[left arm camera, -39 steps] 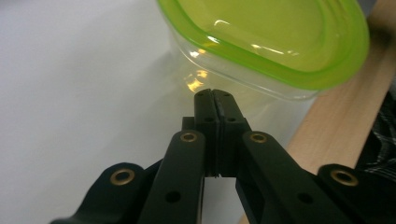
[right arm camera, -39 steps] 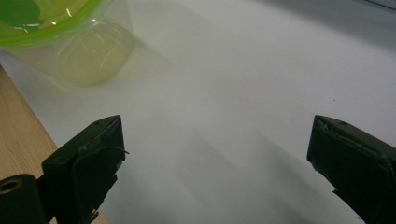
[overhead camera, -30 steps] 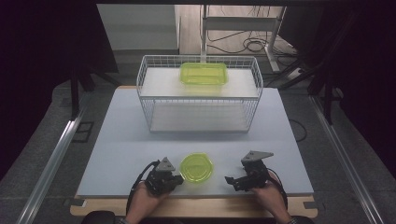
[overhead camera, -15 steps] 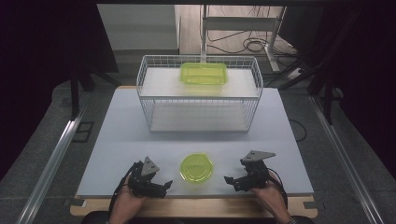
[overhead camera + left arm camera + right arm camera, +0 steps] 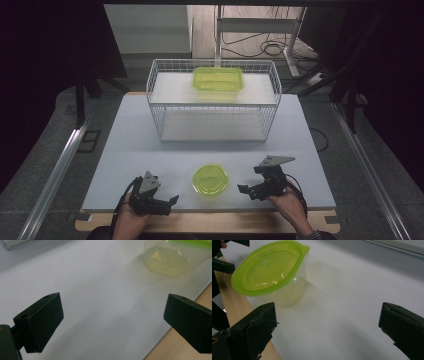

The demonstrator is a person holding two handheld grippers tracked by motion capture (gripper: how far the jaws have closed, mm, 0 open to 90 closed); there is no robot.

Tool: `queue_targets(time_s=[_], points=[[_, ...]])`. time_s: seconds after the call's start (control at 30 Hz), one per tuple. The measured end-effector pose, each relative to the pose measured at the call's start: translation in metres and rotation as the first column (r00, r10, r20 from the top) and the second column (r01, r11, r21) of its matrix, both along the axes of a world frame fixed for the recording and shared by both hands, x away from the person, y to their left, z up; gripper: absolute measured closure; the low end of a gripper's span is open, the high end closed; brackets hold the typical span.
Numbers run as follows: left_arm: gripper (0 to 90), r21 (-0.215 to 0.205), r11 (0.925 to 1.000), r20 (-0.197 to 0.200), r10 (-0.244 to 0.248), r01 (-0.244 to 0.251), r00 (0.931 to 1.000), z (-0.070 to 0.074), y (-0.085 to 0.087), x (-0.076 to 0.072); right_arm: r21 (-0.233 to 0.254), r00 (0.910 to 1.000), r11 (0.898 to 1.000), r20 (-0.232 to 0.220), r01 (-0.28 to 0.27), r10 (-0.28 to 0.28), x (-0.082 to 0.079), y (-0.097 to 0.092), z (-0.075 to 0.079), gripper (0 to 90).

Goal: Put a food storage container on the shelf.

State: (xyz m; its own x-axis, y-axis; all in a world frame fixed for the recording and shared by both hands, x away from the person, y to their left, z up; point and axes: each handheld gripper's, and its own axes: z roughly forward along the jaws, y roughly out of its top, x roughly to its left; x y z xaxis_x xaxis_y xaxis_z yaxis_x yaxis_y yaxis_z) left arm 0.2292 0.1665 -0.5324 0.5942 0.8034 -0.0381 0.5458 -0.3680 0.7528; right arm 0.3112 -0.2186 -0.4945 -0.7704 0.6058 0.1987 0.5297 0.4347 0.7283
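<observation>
Lime-green plastic marked the round lidded container (image 5: 210,180), which stood alone on the white bench (image 5: 125,150) between the two tools, apart from both. The left tool (image 5: 172,200) had just been spreading its jaws; they stood wide with nothing between them, the container off ahead of its right jaw (likely just let go). The right tool (image 5: 243,190) also gaped empty, the container ahead of its left jaw, probably waiting its turn. Beyond both, a wire basket (image 5: 155,90) carried a rectangular green box (image 5: 218,79) on its upper shelf, perhaps where the container belonged.

The left gripper view's top edge crops the round container (image 5: 166,262).
</observation>
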Motion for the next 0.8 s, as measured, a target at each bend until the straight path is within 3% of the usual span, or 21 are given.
queue_targets(time_s=[0.23,0.33,0.53,0.57,0.8], points=[[2.7,-0.006,1.0,0.013,0.003,-0.003,0.9999,0.0,0.001,-0.001,0.067,0.9966,0.998,-0.082,0.001,0.005,0.011,0.007,0.011,1.4],[2.9,-0.006,1.0,0.019,0.004,-0.004,0.9998,0.001,0.002,-0.001,0.067,0.9955,0.998,-0.094,0.008,-0.002,0.013,0.009,0.013,3.4],[3.1,0.004,0.9999,0.02,0.009,-0.009,0.9998,0.0,0.003,-0.001,0.069,0.9931,0.998,-0.117,0.009,-0.001,0.019,0.018,0.019,16.4],[3.2,0.009,0.9999,0.017,0.01,-0.01,0.9998,0.0,0.002,-0.001,0.073,0.9909,0.997,-0.135,0.001,0.009,0.022,0.022,0.02,22.2],[3.6,0.015,0.9999,0.02,0.007,-0.008,0.9998,0.0,0.002,-0.001,0.091,0.9821,0.996,-0.184,-0.024,0.041,0.032,0.035,0.02,36.0]])
